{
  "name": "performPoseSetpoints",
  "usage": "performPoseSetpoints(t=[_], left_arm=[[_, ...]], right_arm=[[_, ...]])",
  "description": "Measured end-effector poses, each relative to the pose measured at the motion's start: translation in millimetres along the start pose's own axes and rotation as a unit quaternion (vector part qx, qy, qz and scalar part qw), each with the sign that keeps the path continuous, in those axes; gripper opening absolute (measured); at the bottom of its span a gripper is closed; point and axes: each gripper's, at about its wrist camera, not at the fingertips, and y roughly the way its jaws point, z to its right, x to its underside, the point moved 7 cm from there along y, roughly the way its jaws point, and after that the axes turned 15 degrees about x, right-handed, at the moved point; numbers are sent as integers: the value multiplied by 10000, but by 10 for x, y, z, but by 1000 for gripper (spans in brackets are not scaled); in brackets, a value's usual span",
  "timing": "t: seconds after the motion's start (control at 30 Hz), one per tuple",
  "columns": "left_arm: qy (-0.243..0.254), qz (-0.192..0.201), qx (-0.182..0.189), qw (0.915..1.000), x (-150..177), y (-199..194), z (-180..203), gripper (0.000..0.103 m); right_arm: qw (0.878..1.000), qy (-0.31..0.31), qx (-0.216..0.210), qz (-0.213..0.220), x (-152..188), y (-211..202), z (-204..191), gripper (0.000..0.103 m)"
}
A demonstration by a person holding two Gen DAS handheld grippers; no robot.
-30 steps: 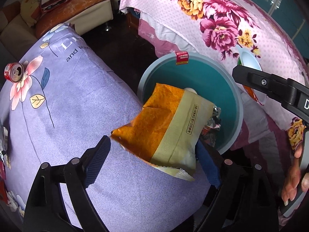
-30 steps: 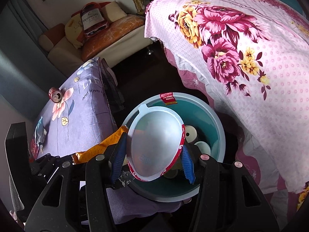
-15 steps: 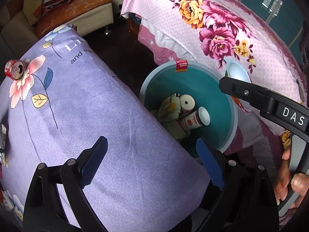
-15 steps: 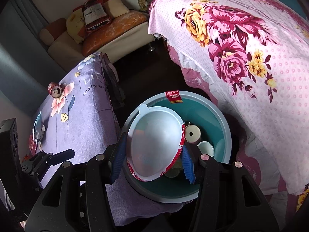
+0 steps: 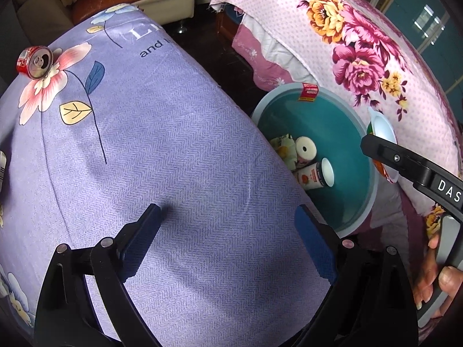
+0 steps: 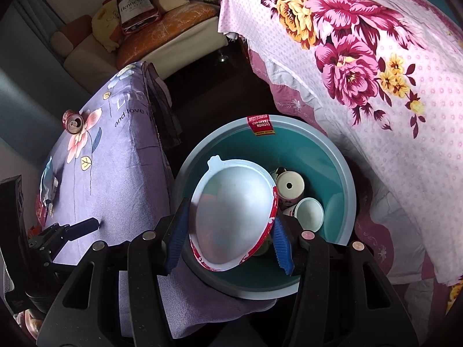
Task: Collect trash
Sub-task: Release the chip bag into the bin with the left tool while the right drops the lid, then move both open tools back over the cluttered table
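Two tongs are at work. The right tongs [image 6: 228, 243] are clenched on a foil-lined instant-noodle bowl [image 6: 231, 214], held tilted directly above the teal trash bin [image 6: 344, 173], which already holds a paper cup [image 6: 308, 214], a small can [image 6: 289, 186] and a wrapper. The left tongs [image 5: 228, 245] hang released and empty over the purple-clothed bench [image 5: 173, 150]. By my reading the step in hand is the drop of the bowl; the next move calls only for parting the right fingers, since the bowl sits inside the rim's outline. After that, the crushed red soda can [image 5: 34, 62] at the bench's far corner looks the likeliest target for the left tongs, with a wrapper [image 6: 46, 190] at the bench's left edge also waiting.
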Motion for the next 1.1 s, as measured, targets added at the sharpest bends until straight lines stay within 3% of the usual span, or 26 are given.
performPoseSetpoints(t=[0.07,0.13,0.37,0.7,1.1], left_arm=[[-40,15,13,10000,15,-7,-41,93],[-59,31,20,10000,33,-19,-74,93],[-176,126,117,9997,59,-105,-182,93],[-495,420,199,9977,91,-403,-445,93],[-914,864,-9,9921,316,-925,-996,93]], right_arm=[[10000,-16,22,-16,0,8,-26,53],[10000,6,28,-45,3,16,-48,63],[9998,-60,61,-154,19,49,-166,68],[9990,-405,45,-185,41,3,-524,72],[9943,-1049,-78,-170,104,-143,-1226,73]])
